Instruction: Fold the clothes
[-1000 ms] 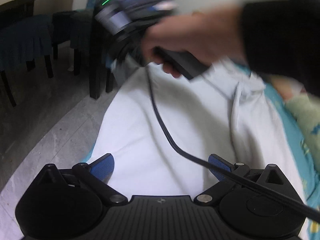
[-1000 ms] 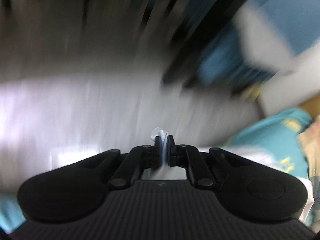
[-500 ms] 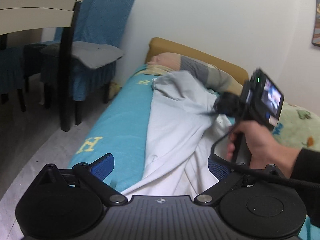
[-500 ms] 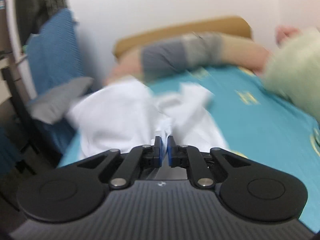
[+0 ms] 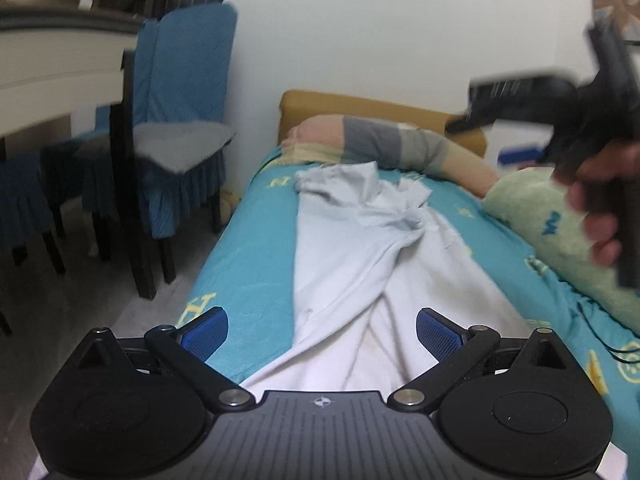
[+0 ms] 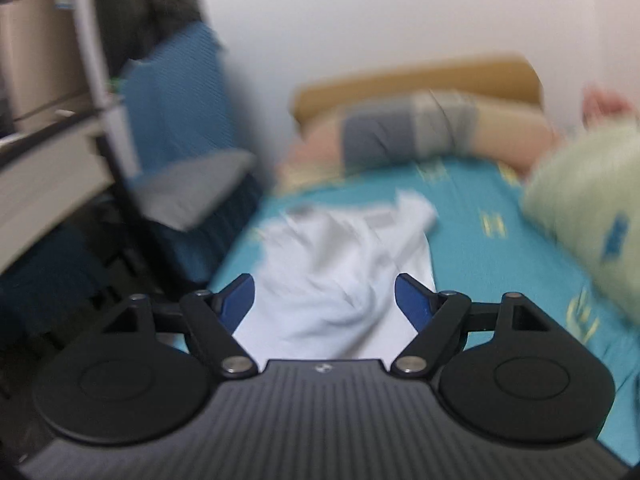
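Where the white garment (image 5: 352,264) lies along the bed (image 5: 248,264), it runs lengthwise from near the striped pillow (image 5: 384,148) down toward the left claw (image 5: 322,332), bunched and creased at its far end and spreading wider at the near end. Its left edge falls a little inside the bed's side, leaving a strip of teal sheet bare beside it; teal sheet also shows on its right up to the pale green blanket (image 5: 560,232). The left claw stands wide apart with nothing between its blue pads (image 5: 204,336), the cloth passing beneath them. In the blurred right view the right claw (image 6: 324,300) is likewise spread wide and holds nothing, with the garment (image 6: 340,264) below and ahead of it. From the left view the right hand (image 5: 600,208) grips its black handle up in the air over the blanket. Left of the bed, a blue-covered chair (image 5: 180,120) with a grey cushion stands near the bed's side, with bare floor (image 5: 80,300) in front. Yellow "H" marks are printed on the sheet; the blanket's blue marks are too unclear to read.
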Motion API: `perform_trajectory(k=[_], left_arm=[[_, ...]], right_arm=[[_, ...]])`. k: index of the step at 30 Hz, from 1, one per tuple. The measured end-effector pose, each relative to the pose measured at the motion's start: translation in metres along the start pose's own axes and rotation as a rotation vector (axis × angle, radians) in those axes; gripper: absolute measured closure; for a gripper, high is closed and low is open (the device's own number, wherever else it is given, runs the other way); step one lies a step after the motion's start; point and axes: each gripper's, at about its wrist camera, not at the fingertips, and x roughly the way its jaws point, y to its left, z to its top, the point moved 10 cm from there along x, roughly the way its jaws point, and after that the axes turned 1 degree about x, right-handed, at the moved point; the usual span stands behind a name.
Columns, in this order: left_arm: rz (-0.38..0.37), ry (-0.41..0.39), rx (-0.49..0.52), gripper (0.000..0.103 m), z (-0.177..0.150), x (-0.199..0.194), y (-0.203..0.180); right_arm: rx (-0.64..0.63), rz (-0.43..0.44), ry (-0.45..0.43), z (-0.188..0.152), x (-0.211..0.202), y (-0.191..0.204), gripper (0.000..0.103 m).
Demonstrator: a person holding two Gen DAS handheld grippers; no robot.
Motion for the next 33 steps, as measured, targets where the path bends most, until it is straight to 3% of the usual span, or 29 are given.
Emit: perform_trajectory(k=[5, 8, 12, 17, 19, 21, 26, 29, 33], left_arm=[[0.026, 0.006, -0.049, 0.001, 0.010, -0.027, -0.001], [0.045, 0.014, -0.092, 0.001, 0.016, -0.043, 0.001], [0.014, 0.074, -0.210, 0.001, 0.013, -0.058, 0.004], [0.016, 0.157, -0.179, 0.001, 0.003, -0.063, -0.006], [-0.027, 0.230, -0.135, 0.001, -0.001, -0.053, -0.012], [-0.098, 0.365, -0.094, 0.004, -0.011, -0.038, -0.015], [-0.134, 0.515, -0.248, 0.005, -0.013, -0.028, 0.031], [-0.147, 0.565, -0.264, 0.009, -0.015, -0.029, 0.059], [-0.126, 0.620, -0.183, 0.015, -0.030, -0.028, 0.095]], right_arm=[[-0.030, 0.037, -0.041, 0.007, -0.088, 0.019, 0.024], [-0.006, 0.076, -0.045, -0.010, -0.137, 0.017, 0.024], [0.050, 0.100, -0.015, -0.051, -0.180, 0.001, 0.024], [0.103, 0.096, 0.063, -0.085, -0.195, -0.017, 0.024], [0.138, 0.125, 0.087, -0.089, -0.198, -0.020, 0.024], [0.150, 0.141, 0.084, -0.089, -0.200, -0.023, 0.024], [0.168, 0.123, 0.089, -0.093, -0.195, -0.037, 0.024], [0.181, 0.093, 0.092, -0.095, -0.191, -0.047, 0.024], [0.204, 0.074, 0.097, -0.096, -0.182, -0.054, 0.024]])
